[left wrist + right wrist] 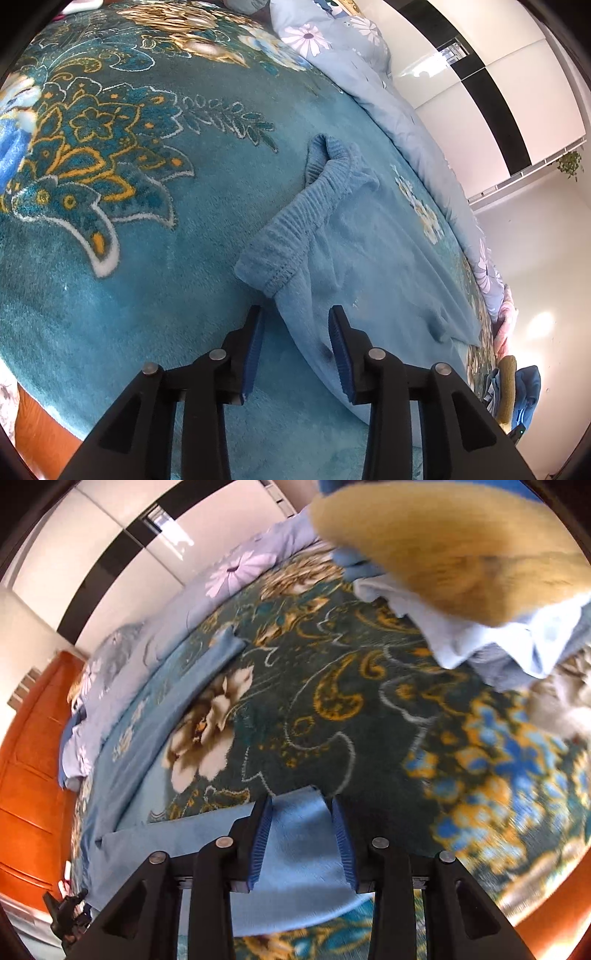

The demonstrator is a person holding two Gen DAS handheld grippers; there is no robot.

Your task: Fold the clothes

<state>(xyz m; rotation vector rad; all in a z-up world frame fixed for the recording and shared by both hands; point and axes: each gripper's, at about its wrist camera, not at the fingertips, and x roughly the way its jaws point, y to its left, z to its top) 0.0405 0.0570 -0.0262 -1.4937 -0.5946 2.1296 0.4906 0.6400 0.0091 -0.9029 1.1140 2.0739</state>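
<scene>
A pair of light blue fleece trousers (354, 236) lies on a teal floral blanket (129, 229) on a bed, its ribbed waistband toward the top. My left gripper (295, 325) is open, its jaws straddling the trousers' near edge just below the waistband corner. In the right wrist view a trouser leg end (301, 830) lies flat between the jaws of my right gripper (302, 812), which is open over it. The rest of the trousers stretches away to the left (155, 716).
A pile of clothes, tan (443, 542) and pale blue (480, 635), sits at the top right of the right wrist view. A floral quilt (351, 48) lies along the bed's far side. An orange wooden headboard (29, 775) and white wardrobe doors (498, 85) border the bed.
</scene>
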